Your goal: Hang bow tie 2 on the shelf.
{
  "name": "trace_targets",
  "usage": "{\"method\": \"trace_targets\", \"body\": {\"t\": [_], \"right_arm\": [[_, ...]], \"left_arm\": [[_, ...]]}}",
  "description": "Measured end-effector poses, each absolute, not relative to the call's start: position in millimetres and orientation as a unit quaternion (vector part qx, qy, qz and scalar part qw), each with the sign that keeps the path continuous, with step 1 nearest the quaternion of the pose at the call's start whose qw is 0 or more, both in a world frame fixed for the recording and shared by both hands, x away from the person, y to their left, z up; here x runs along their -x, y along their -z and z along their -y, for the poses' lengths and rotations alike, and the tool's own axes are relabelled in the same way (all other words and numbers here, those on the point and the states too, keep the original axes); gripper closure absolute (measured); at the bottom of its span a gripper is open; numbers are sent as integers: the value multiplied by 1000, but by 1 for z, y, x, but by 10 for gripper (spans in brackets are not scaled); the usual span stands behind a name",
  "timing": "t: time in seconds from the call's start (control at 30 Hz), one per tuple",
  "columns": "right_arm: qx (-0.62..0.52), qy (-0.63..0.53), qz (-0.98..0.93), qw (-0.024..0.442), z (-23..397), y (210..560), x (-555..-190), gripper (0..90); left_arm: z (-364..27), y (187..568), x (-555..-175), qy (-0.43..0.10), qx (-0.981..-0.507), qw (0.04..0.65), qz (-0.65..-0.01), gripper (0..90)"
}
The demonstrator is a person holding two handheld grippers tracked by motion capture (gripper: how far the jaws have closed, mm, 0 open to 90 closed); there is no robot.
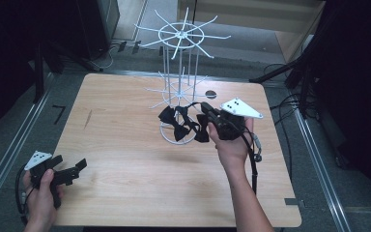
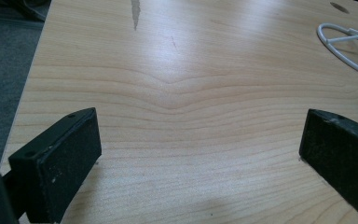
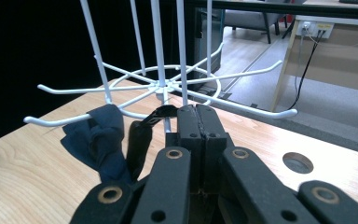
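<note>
A: Where is the right gripper (image 1: 204, 126) just now?

B: Out over the middle of the wooden table (image 1: 125, 159), right at the foot of the white wire rack (image 1: 179, 87). In the right gripper view its jaws are pressed flat together, and a thin black strap (image 3: 156, 114) runs out from their tips toward the rack's centre post. So it is clamped on that strap.

A: And the strap belongs to what?

B: To the black bow ties (image 1: 179, 124). From above, a small bunch of them lies around the rack's base ring, just left of the gripper's tips and touching them. In the right gripper view one dark bow tie (image 3: 100, 142) hangs just left of the jaws, below a lower arm of the rack.

A: Is the strap hooked on an arm?

B: I cannot tell; it passes close under the hub, and the jaws hide the rest.

A: The left gripper (image 1: 72, 173)?

B: Near the table's front left corner, well apart from the bow ties. Its jaws stand wide apart over bare wood, nothing between them.
</note>
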State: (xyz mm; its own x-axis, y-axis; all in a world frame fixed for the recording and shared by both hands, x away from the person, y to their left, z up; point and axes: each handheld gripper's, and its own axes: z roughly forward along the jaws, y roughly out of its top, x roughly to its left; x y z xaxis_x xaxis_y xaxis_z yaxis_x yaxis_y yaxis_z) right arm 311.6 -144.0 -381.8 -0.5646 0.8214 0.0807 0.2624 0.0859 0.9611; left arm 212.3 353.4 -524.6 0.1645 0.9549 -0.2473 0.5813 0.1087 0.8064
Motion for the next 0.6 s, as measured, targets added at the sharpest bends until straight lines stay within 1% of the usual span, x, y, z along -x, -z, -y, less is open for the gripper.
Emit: {"method": "trace_targets", "body": {"t": [0.6], "right_arm": [[-405,-542,-692,253,136,395,-323,900]], "left_arm": [[-354,525,-212,-217,-631,429,-608,0]]}}
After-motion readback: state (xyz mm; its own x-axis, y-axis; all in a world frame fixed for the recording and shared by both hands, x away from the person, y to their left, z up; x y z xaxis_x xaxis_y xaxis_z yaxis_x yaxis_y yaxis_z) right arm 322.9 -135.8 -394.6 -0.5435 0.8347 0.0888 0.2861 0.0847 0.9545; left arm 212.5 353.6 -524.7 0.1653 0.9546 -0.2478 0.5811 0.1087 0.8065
